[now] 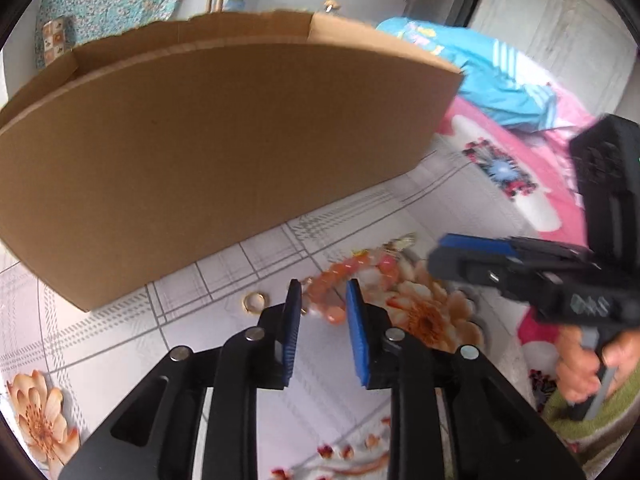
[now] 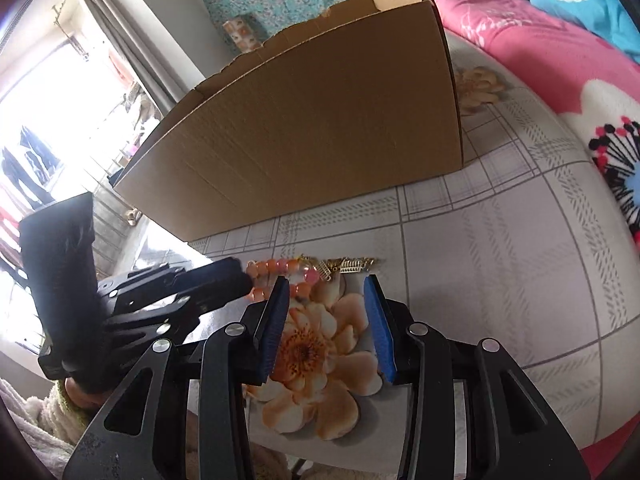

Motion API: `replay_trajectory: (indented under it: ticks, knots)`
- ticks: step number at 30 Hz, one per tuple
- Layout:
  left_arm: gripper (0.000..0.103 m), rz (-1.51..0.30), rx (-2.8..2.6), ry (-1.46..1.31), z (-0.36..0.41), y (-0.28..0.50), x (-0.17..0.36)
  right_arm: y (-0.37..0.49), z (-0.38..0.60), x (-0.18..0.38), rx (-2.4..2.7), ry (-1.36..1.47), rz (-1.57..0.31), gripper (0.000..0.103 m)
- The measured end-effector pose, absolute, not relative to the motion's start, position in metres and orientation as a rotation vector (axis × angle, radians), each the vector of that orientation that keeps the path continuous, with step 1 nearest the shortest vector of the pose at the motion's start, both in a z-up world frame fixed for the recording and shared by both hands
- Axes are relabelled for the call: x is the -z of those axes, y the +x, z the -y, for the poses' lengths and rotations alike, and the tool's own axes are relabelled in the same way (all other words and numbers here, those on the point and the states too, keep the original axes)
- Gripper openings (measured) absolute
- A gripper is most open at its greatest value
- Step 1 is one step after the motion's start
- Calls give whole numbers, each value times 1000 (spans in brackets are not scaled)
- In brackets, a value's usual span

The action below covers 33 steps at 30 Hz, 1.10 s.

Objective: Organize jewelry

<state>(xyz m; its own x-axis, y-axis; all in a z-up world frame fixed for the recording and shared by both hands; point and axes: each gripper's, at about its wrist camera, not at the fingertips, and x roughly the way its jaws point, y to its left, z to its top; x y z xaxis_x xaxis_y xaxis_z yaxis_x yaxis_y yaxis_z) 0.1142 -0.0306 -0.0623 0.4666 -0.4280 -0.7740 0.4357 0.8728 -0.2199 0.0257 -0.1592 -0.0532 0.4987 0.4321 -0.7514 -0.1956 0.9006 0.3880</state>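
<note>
Blue-padded left gripper (image 1: pixel 323 300) hangs parted, unclenched, over the orange bead bracelet (image 1: pixel 340 280) on the floral tablecloth (image 1: pixel 120 344); right gripper (image 2: pixel 326 312) gapes empty nearby, the cardboard box (image 1: pixel 224 152) beyond.

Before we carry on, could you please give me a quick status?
Both tools open, nothing held. Left tool over bead bracelet; right tool beside it. Gold ring loose. Cardboard box behind.

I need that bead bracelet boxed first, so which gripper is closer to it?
Left. The left gripper has its open tips at the bead bracelet; the right gripper is beside it, over the flower print.
</note>
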Motion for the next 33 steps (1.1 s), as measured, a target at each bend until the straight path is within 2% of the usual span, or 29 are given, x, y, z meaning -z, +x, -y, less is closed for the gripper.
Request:
replay_trajectory:
  ticks: [11, 13, 14, 27, 33]
  knots:
    - [22, -925, 449, 266, 63, 114, 64, 27, 151, 56, -392, 241, -939, 38]
    - [11, -918, 438, 297, 63, 113, 64, 27, 151, 57, -399, 250, -936, 38]
    - [9, -918, 441, 299, 64, 113, 63, 28, 151, 57, -401, 252, -934, 38]
    - [9, -890, 594, 47, 40, 108, 4, 18, 174, 53, -443, 312, -877, 37]
    - [9, -946, 553, -129, -14, 102, 2, 16, 179, 54, -445, 327, -881, 37]
